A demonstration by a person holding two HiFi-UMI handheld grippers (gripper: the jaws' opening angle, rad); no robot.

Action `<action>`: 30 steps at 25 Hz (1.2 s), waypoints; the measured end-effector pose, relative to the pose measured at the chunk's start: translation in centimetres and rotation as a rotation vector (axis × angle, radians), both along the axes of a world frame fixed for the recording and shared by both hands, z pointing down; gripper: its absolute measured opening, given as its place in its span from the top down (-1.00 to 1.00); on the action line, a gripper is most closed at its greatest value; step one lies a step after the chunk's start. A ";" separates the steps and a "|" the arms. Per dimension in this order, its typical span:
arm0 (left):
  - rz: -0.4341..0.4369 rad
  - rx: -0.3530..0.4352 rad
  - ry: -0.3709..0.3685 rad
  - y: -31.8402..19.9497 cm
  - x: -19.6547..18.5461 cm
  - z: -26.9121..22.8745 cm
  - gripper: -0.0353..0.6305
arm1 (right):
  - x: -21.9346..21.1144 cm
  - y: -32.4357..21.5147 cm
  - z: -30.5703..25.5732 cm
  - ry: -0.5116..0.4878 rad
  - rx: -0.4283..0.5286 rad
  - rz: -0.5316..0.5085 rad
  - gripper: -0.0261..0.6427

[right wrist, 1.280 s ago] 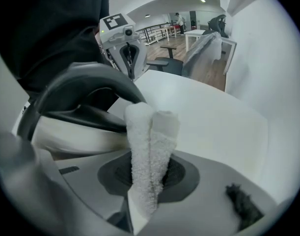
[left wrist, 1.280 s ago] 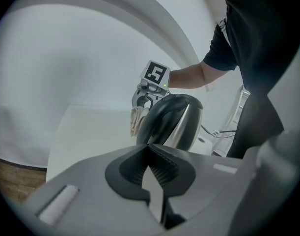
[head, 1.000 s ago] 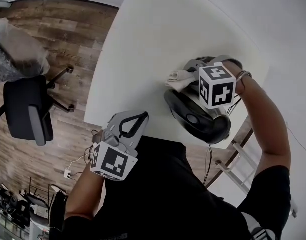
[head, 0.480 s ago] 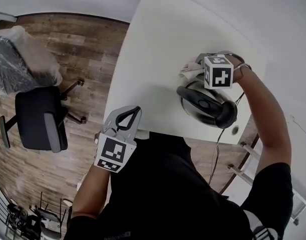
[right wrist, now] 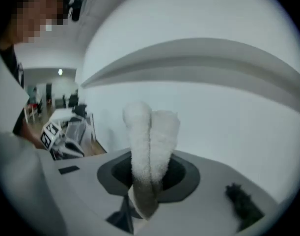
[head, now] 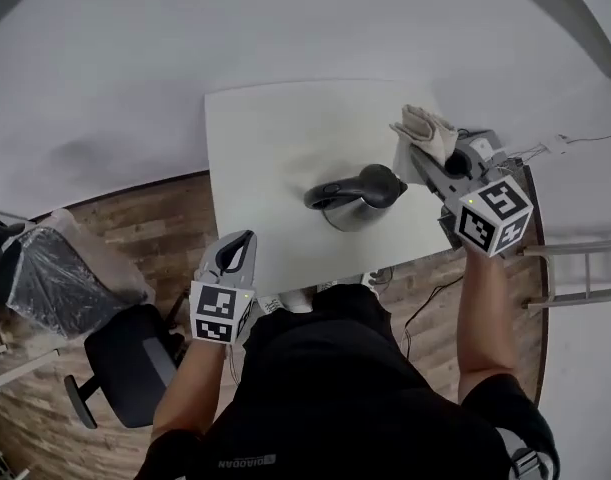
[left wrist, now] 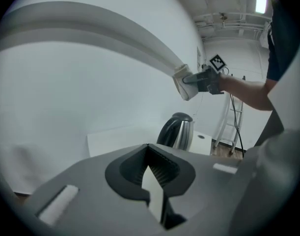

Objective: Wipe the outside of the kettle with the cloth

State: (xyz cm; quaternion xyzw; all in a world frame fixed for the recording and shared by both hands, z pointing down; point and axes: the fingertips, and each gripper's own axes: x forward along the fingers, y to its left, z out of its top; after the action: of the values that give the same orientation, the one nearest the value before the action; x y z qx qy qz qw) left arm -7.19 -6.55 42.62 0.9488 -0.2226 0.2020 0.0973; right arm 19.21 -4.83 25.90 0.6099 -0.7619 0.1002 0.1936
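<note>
The right gripper (head: 430, 156), fingers clamped on the folded cloth (head: 423, 128), hangs above and right of the kettle (head: 355, 196) on the table (head: 265, 138), not touching it. The left gripper (head: 233, 258), fingers together and empty, is farther from the kettle

Steel kettle (head: 357, 206) upright on table (head: 265, 148); folded white cloth (head: 425, 128) in right gripper (head: 431, 160).
</note>
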 end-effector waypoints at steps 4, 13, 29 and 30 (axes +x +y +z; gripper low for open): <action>0.087 0.068 0.056 3.0 3.3 -3.9 0.87 | 2.1 7.6 3.0 -0.480 0.033 0.213 0.63; 0.107 0.137 -0.042 7.2 5.3 -4.3 0.88 | 5.7 8.9 8.8 -0.286 -0.178 0.232 0.63; 0.632 0.094 -0.018 -0.4 8.1 0.0 0.88 | 4.1 2.6 13.0 0.286 -0.747 0.443 0.63; 0.656 0.086 -0.007 -0.1 8.1 0.0 0.88 | 3.3 2.3 12.5 0.376 -0.768 0.421 0.63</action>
State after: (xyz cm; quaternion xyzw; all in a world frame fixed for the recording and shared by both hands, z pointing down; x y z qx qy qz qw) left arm 0.91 -6.60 42.62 0.9724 0.0860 0.2163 -0.0141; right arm 22.47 -2.50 38.37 0.6428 -0.4813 0.2996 0.5151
